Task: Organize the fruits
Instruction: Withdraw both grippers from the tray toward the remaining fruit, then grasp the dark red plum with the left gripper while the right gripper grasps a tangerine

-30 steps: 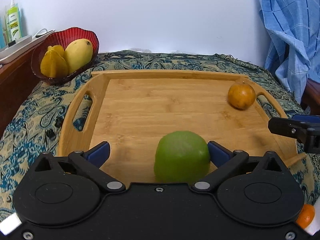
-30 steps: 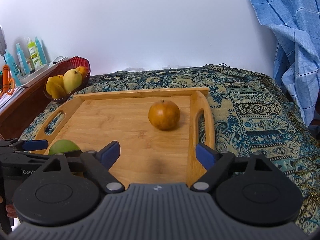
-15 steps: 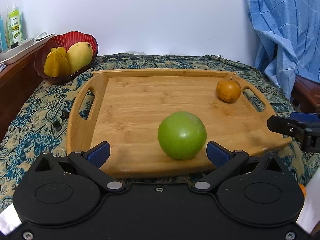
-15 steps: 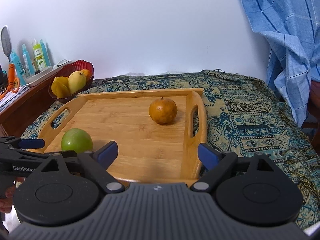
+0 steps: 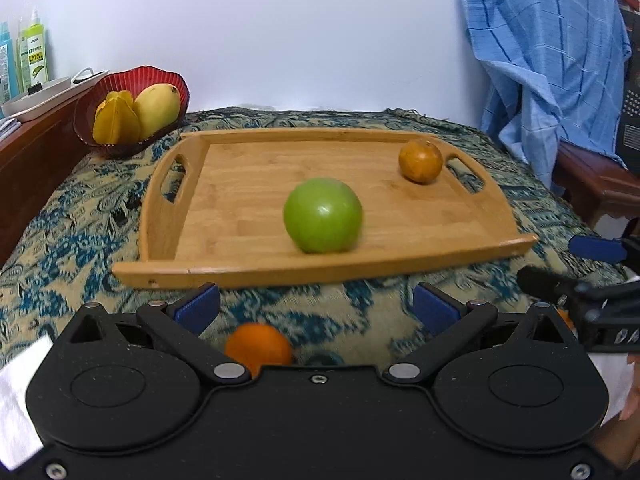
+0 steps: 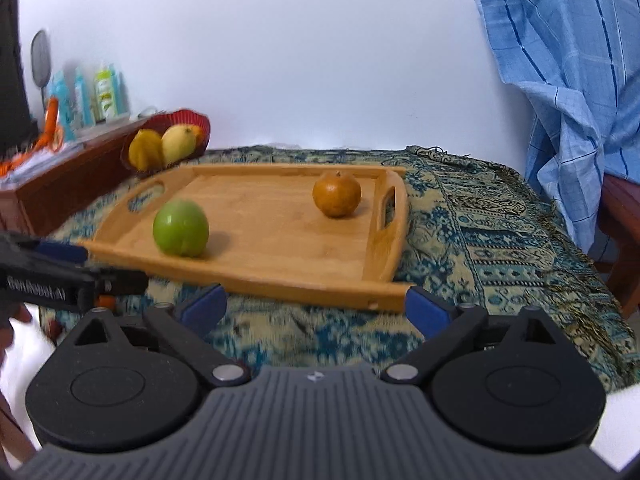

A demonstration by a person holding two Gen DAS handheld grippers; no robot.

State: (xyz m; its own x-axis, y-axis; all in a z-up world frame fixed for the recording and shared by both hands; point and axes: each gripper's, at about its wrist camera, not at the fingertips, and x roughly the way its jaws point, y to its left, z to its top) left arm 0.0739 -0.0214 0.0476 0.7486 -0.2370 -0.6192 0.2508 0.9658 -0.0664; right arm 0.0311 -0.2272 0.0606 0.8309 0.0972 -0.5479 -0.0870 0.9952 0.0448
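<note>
A green apple (image 5: 323,215) (image 6: 181,228) sits near the front of the wooden tray (image 5: 256,274) (image 6: 304,290). A brown-orange round fruit (image 5: 421,159) (image 6: 337,194) rests by the tray's right handle. An orange (image 5: 258,347) lies on the patterned cloth just under my left gripper (image 5: 316,305), which is open and empty in front of the tray. My right gripper (image 6: 315,305) hovers before the tray's front right corner, its jaws opening with nothing between them. Each gripper shows at the edge of the other's view.
A red bowl (image 5: 160,80) (image 6: 200,120) with a mango and a starfruit stands at the back left on the patterned cloth (image 6: 500,248). A wooden shelf with bottles (image 5: 32,56) runs along the left. A blue cloth (image 5: 540,64) hangs over a chair at the right.
Both grippers drew back from the tray toward the near edge. The green apple, earlier between my left fingers, now sits apart on the tray. An orange came into view below my left gripper.
</note>
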